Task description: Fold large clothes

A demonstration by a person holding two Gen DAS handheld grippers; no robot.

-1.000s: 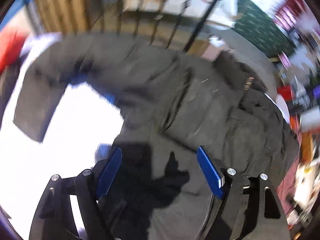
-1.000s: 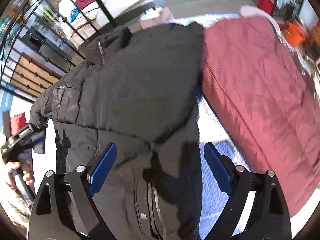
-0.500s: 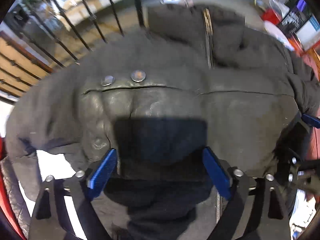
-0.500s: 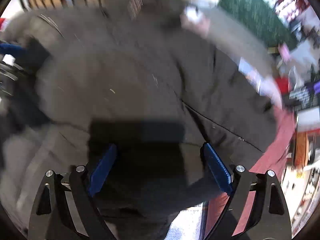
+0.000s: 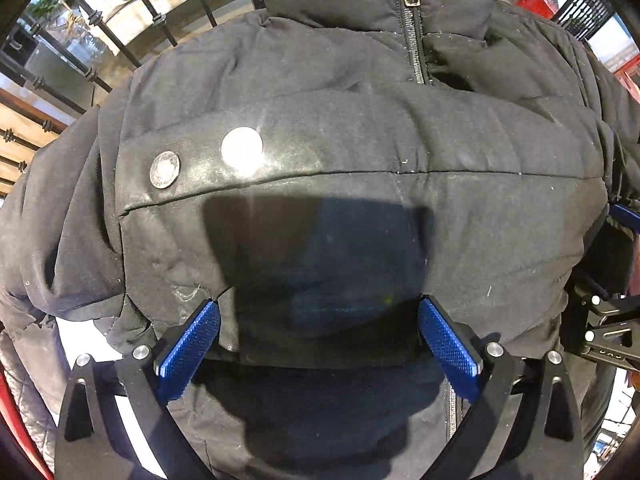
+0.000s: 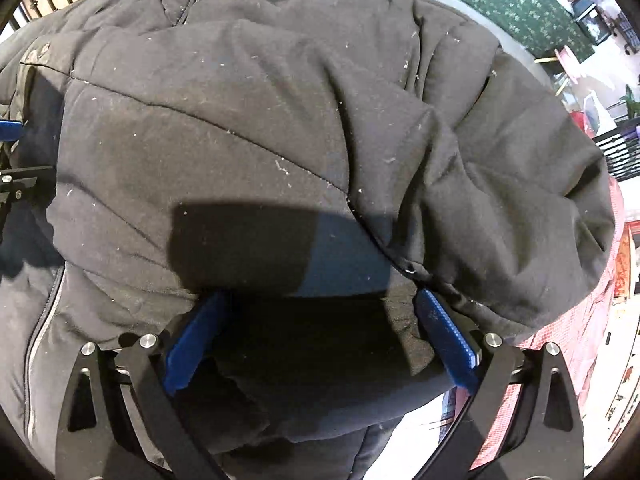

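**Black padded jacket fills both camera views, both claws spread wide**

A black padded jacket lies bunched and puffy right in front of both grippers, taking up nearly all of each view. In the left wrist view the left gripper has its two blue pads set far apart, with a thick fold of the jacket's lower edge sitting in the gap between them; the pads are not pressed onto the cloth. Two round metal snaps sit side by side on a flap at the upper left of the jacket, and a zipper runs up the collar at the top. Black railing bars stand behind the jacket at the upper left.

In the right wrist view the right gripper is likewise spread wide, its blue pads on either side of a dark fold of the jacket, whose surface is flecked with pale lint. A red blanket lies under the jacket at the lower right, touching its edge. Part of the other gripper shows at the far left edge.
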